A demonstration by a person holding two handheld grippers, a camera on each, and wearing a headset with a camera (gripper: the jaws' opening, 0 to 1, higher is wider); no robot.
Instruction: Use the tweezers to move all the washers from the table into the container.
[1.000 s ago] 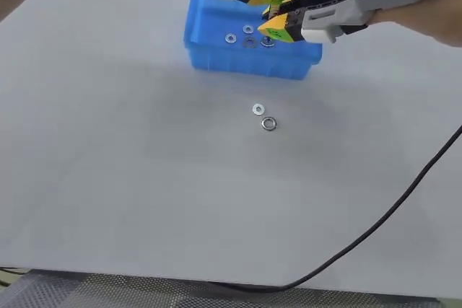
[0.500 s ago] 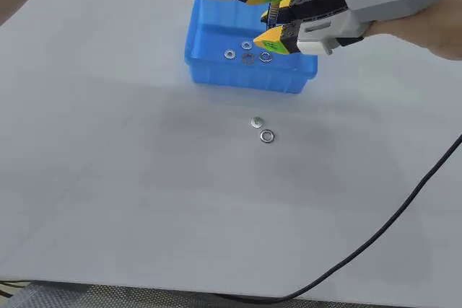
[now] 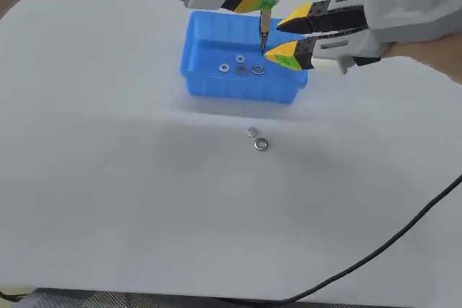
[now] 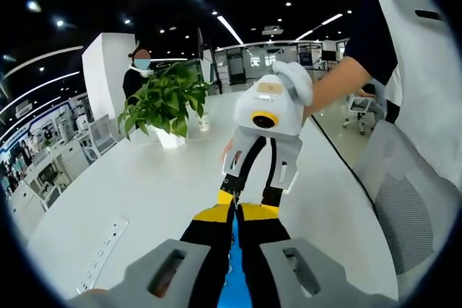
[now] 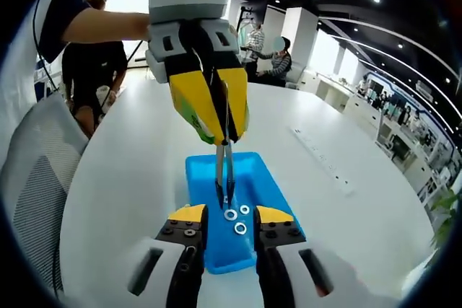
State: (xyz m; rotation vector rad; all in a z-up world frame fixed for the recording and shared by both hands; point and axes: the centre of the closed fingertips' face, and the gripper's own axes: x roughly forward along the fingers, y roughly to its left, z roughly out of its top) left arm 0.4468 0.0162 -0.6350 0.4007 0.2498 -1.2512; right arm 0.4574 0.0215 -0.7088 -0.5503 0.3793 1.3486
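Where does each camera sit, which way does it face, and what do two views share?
Head view: on the person's head, facing down at the table; left gripper, right gripper, a hand show.
Left gripper view: on the left gripper, facing the right gripper; own shut jaws show.
Right gripper view: on the right gripper, facing the blue container; own open jaws show.
Shared: head and right gripper views show tweezers above washers in the container.

Container [image 3: 216, 86]: moulded in blue plastic, smooth, with a faint gloss on the walls. Washers [image 3: 260, 144]: made of bright metal, polished. Tweezers [image 3: 264, 34]: formed from thin bare metal, dull grey. Table [image 3: 144, 200]: finished matt, smooth, pale grey. Right gripper [image 3: 278, 39]: cased in matt pale-grey plastic. Cable [image 3: 375, 249]: sheathed in smooth black.
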